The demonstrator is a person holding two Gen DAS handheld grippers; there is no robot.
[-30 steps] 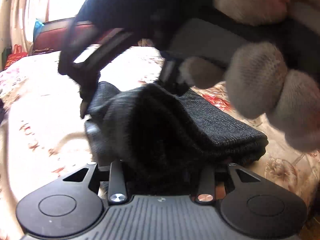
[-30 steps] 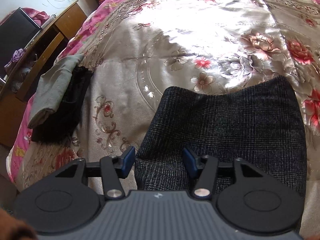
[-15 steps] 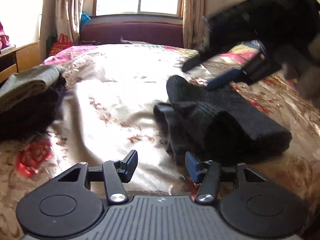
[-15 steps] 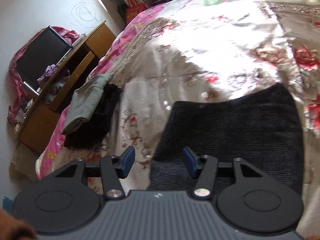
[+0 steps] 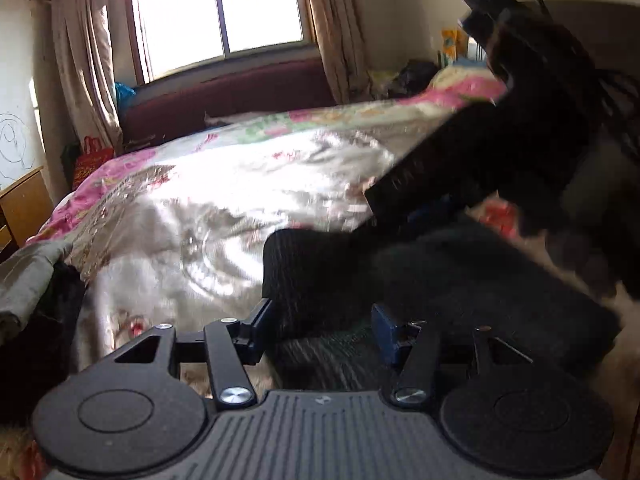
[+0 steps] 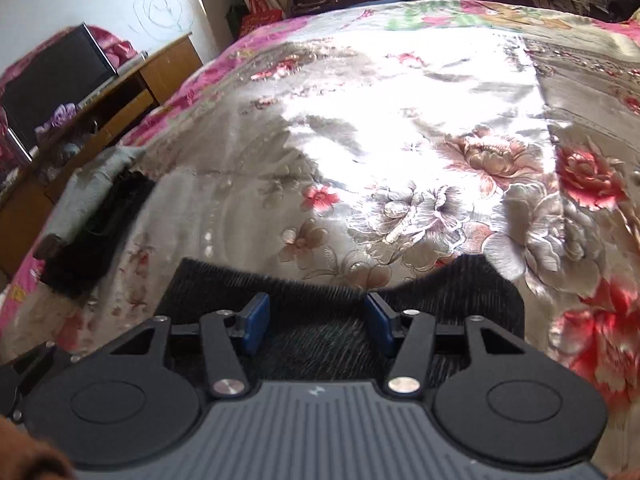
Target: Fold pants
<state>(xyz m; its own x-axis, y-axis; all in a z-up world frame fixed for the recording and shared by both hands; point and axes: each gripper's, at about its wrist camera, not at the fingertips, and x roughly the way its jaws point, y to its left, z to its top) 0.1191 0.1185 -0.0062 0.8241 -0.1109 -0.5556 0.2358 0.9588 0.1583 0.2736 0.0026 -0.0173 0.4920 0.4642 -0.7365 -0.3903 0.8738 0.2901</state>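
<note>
Left tongs (image 5: pixel 320 330) are spreading wider over the near edge of the folded pants (image 5: pixel 460 280), pinching nothing. Right tongs (image 6: pixel 316 322) hang spread above the same dark bundle, which lies on the floral bed (image 6: pixel 400 140), probably to press the fold flat.

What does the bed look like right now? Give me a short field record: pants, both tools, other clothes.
pants: dark knit pants, folded into a compact block on the floral bedspread
left tool: left tool with jaws opening, poised over the near edge of the pants, pads not pressing
right tool: right tool open, over the pants, nothing gripped
other clothes: grey and black clothes pile at the bed's left edge
beyond bed: wooden desk, window
</note>
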